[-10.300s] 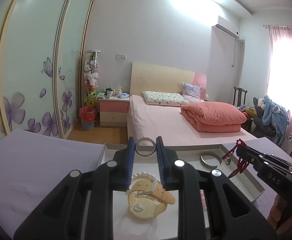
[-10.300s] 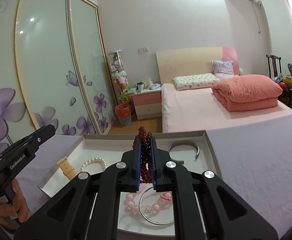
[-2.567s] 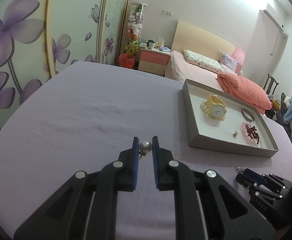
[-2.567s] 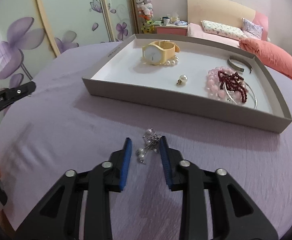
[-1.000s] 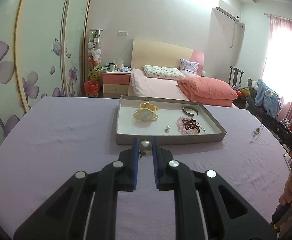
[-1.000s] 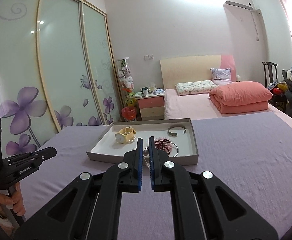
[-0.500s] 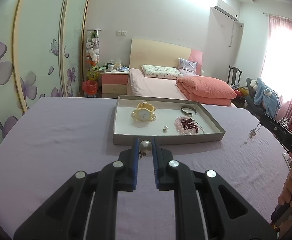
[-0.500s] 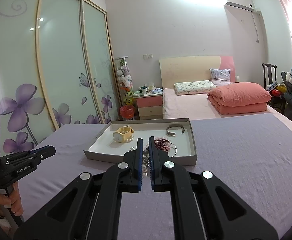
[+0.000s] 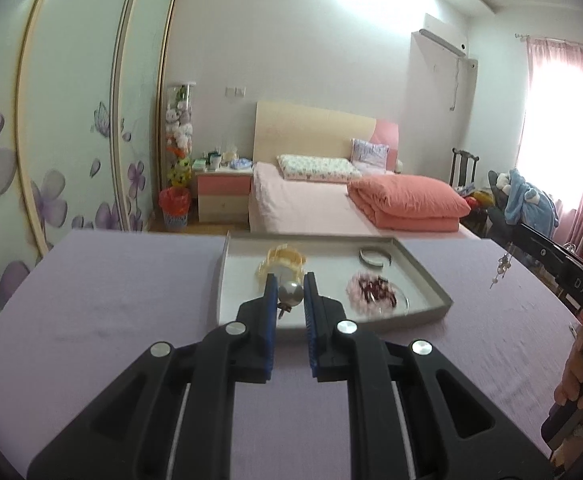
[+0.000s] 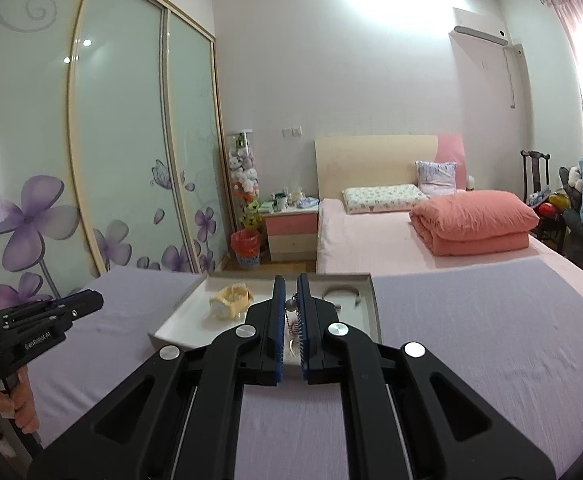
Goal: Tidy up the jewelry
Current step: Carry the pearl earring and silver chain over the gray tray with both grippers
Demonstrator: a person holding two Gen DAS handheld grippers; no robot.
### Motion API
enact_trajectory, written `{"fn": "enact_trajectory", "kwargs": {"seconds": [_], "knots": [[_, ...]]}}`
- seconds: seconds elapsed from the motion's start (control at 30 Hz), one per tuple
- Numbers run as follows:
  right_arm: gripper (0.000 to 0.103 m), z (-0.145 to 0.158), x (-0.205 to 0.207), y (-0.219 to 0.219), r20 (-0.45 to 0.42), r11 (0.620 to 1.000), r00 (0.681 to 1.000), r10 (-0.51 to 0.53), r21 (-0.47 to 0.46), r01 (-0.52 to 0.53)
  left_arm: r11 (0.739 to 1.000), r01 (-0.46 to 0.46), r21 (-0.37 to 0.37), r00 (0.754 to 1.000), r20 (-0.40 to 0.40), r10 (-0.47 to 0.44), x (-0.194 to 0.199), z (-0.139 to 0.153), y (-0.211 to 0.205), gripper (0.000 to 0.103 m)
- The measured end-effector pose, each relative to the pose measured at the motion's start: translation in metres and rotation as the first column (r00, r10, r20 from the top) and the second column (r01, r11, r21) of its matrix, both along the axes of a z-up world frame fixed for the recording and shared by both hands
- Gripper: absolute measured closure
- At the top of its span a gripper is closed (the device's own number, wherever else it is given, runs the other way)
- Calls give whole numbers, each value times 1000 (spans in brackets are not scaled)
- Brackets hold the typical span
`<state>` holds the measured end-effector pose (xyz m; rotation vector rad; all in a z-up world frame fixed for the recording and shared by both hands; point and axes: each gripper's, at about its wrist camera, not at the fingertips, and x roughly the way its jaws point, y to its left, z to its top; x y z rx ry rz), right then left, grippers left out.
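Observation:
My left gripper is shut on a pearl earring and holds it over the near edge of the grey jewelry tray. In the tray lie a yellow watch, a pink and dark red bead pile and a silver bangle. My right gripper is shut on a dangling silver pearl earring, also seen hanging at the right of the left wrist view. It hovers over the tray beside the watch.
The tray sits on a lilac tablecloth. Behind it are a pink bed, a nightstand and a red bin. Sliding wardrobe doors with purple flowers stand at the left.
Both grippers have moved forward toward the tray, each still holding its earring. The tray now looms larger under both sets of fingers.

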<state>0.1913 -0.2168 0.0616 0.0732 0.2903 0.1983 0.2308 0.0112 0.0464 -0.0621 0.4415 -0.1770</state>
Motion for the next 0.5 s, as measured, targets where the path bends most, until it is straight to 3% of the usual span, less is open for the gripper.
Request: {"fn": "enact_trajectory", "kwargs": {"seconds": [0.27,0.5], "knots": [[96,1,40,5,45,1000,999,12,-9,-12,1000,9,0,998,61,-9,48,-1,-16,89],[96,-11,73,6,23,1000,1000,14,11,-14,1000,3,-14,997,80,-2,88,-5,-22,89]]}}
